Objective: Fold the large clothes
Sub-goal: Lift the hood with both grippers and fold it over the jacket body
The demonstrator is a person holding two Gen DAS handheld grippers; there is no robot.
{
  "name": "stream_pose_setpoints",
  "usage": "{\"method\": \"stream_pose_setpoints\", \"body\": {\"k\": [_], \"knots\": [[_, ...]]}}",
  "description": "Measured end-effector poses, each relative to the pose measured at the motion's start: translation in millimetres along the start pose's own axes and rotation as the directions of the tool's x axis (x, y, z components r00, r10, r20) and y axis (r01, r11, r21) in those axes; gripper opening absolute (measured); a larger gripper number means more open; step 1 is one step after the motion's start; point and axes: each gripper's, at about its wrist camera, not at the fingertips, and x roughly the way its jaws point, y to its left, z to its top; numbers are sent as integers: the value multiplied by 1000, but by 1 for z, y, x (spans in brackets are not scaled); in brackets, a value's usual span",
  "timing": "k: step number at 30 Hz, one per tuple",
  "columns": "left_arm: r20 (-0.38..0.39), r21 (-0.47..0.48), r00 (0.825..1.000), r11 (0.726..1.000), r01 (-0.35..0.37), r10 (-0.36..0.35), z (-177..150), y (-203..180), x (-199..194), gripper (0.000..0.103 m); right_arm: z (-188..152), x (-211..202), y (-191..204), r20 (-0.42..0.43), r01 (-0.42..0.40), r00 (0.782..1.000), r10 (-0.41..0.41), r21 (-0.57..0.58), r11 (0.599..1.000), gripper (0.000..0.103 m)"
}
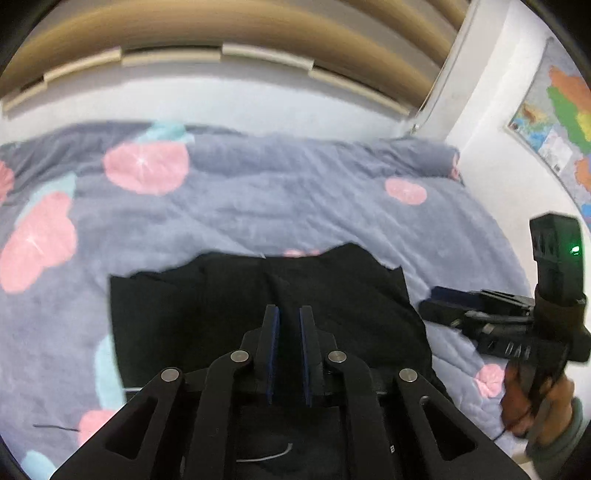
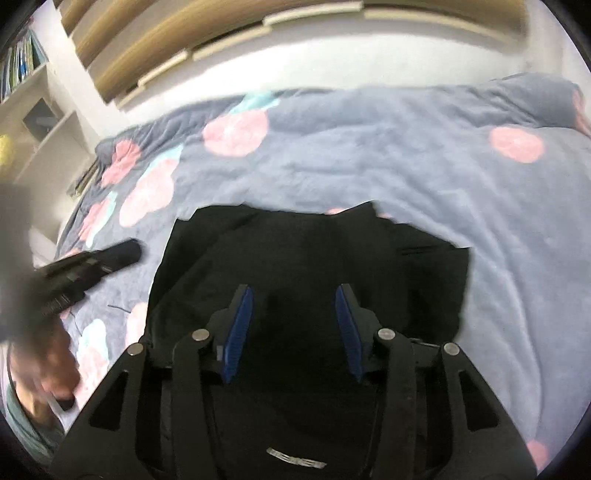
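A black garment (image 1: pixel 258 295) lies partly folded on a grey-blue bedspread (image 1: pixel 258 192) with pink flowers. Its upper edge is uneven in both views. My left gripper (image 1: pixel 289 310) hovers over the middle of the cloth, its blue pads almost together and nothing visible between them. My right gripper (image 2: pixel 294 291) stands open above the black garment (image 2: pixel 314 251), with nothing between its pads. From the left wrist view the right gripper (image 1: pixel 430 303) sits just off the garment's right edge. In the right wrist view the left gripper (image 2: pixel 129 253) is a blur beside the garment's left edge.
The bedspread (image 2: pixel 369 155) stretches far beyond the garment on all sides. A wooden slatted headboard (image 1: pixel 221 29) runs along the back. A coloured map (image 1: pixel 554 122) hangs on the right wall, and white shelves (image 2: pixel 40 122) stand at the left. A person's hand (image 1: pixel 532 398) grips the right handle.
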Motion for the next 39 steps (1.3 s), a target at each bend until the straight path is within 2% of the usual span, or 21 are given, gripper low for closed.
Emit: {"method": "stream_pose_setpoints", "body": {"k": [2,4,7,9,11,15,17,19,21,23,25,27,28,29,30,33,36,39], "knots": [[-58,-13,998,1000,19,-19,-17,-3,20,11,-8,28,6,-47,18,999,-18,-13,1000,45],[-122,-33,992,999,-17,13,-40,8,47,11,-28,58,3,-114,45,992,-48,-34,998,45],[-220,-172,975,984,-34,-4,-91,34,75,11,-66,92,-12,-226,59,972,-62,-16,998,44],[-230,-339,970,941,0,-82,-122,58,86,9,-94,109,-25,-260,61,964,-55,16,998,44],[-196,-375,975,927,23,-104,-135,64,85,8,-107,114,-29,-237,62,970,-55,21,998,44],[-187,-367,976,930,32,-107,-131,62,78,8,-106,106,-29,-220,63,974,-55,28,998,44],[-176,-340,978,939,42,-108,-124,57,64,8,-102,87,-32,-205,29,979,-17,54,998,44],[-137,-301,985,952,59,-104,-113,51,40,9,-96,58,-34,-148,7,989,2,59,998,45],[-98,-276,990,959,71,-101,-106,45,24,12,-86,35,-38,-84,33,996,-29,48,998,46],[-65,-258,996,965,47,-66,-101,38,16,25,-76,28,-45,-46,58,997,-55,62,996,46],[-98,-264,995,965,1,-28,-101,42,29,30,-69,39,-53,-61,88,995,-83,74,993,46],[-179,-277,984,960,-45,-6,-108,49,56,29,-72,71,-60,-153,166,976,-152,80,983,46],[-206,-278,979,959,-56,-2,-112,52,67,27,-78,95,-67,-233,171,961,-146,88,981,47],[-224,-274,975,960,-64,1,-117,54,76,26,-85,109,-75,-270,152,956,-115,119,981,46],[-228,-269,974,961,-70,7,-119,53,79,26,-90,113,-81,-269,135,959,-91,152,979,47],[-202,-253,979,966,-56,4,-117,44,58,26,-93,93,-80,-237,124,968,-85,157,980,47],[-177,-248,984,968,-33,-12,-118,34,31,26,-103,54,-74,-188,102,980,-72,158,982,47],[-177,-215,984,975,-58,19,-129,29,-2,26,-125,15,-67,-157,108,984,-86,139,984,49]]}}
